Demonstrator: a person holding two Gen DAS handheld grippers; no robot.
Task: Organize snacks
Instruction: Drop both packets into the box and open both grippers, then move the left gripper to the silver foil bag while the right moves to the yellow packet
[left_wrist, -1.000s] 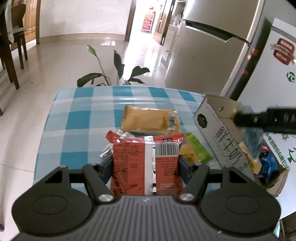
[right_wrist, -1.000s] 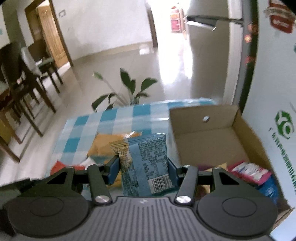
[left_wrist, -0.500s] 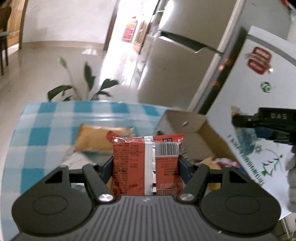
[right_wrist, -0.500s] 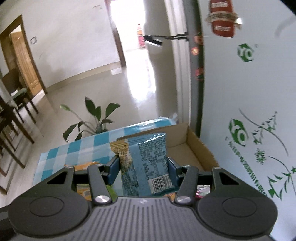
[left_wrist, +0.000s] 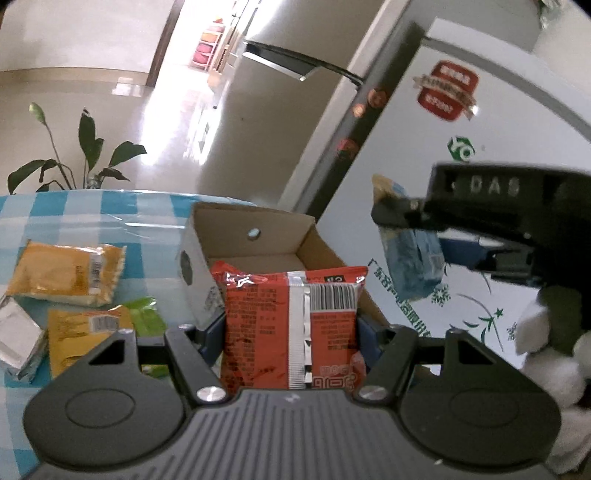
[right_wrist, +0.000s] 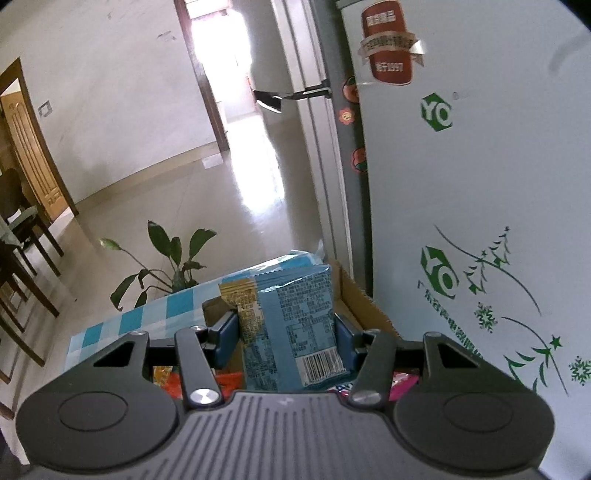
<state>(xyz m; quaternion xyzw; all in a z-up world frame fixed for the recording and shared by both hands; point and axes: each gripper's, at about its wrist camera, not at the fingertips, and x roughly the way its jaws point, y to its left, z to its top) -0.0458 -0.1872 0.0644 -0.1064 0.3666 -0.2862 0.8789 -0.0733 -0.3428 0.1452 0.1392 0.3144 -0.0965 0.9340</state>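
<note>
Cardboard box (left_wrist: 255, 242), far end bare; pink packets (right_wrist: 400, 382) inside.

Domestic interior, dining area adjoining a kitchen. A tall silver refrigerator (left_wrist: 258, 122) with a long door handle stands beside a white appliance (right_wrist: 480, 184) bearing stickers and green printed logos (probably a freezer). Glossy floor tiles (right_wrist: 221, 206) lead to a bright hallway; a wooden door (right_wrist: 26, 155) and dark wooden chairs (right_wrist: 22, 236) appear at left. A leafy houseplant (left_wrist: 81, 155) stands behind a table with a blue-checked tablecloth (left_wrist: 92, 206).
</note>
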